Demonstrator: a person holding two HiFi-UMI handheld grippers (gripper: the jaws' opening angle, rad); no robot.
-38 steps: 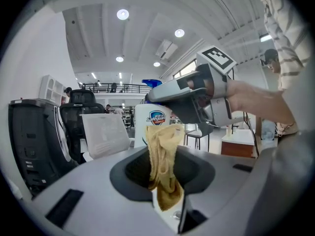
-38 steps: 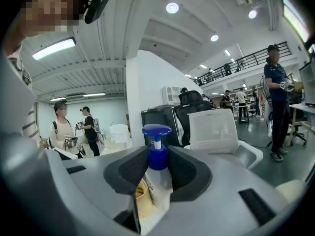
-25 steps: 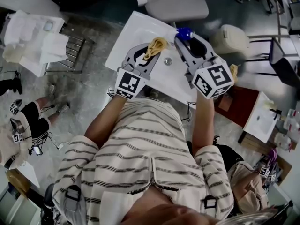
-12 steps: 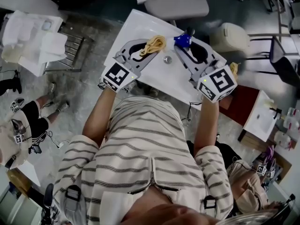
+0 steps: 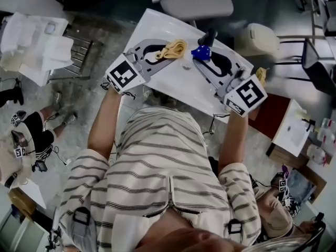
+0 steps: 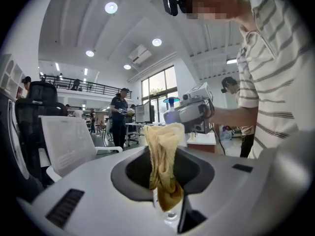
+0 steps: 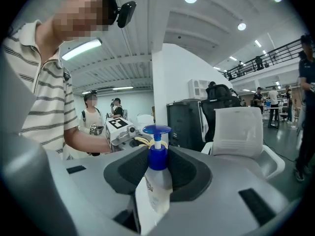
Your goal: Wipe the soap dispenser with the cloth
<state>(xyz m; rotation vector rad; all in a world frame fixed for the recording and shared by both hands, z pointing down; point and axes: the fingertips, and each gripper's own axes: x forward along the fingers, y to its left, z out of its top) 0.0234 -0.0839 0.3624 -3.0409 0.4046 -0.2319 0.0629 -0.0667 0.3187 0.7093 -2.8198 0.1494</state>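
The yellow cloth [image 5: 174,49] hangs bunched from my left gripper [image 5: 164,52], which is shut on it above the white washbasin [image 5: 152,25]. In the left gripper view the cloth [image 6: 162,166] droops between the jaws. My right gripper [image 5: 202,55] is shut on the soap dispenser [image 5: 201,51], a clear bottle with a blue pump [image 7: 156,151], held upright. The two grippers point toward each other, with cloth and dispenser a short gap apart. From the right gripper view the left gripper [image 7: 120,129] shows just behind the pump.
A dark tap [image 5: 209,35] stands on the basin's far edge beside the dispenser. A white chair [image 5: 197,1] is behind the basin. There is a metal rack with white cloths [image 5: 37,41] at left and a white bin [image 5: 257,41] at right. Other people stand around.
Both grippers have swung so their marker cubes moved outward and their jaws turned toward each other. Cloth and dispenser stay gripped, now facing across a small gap.
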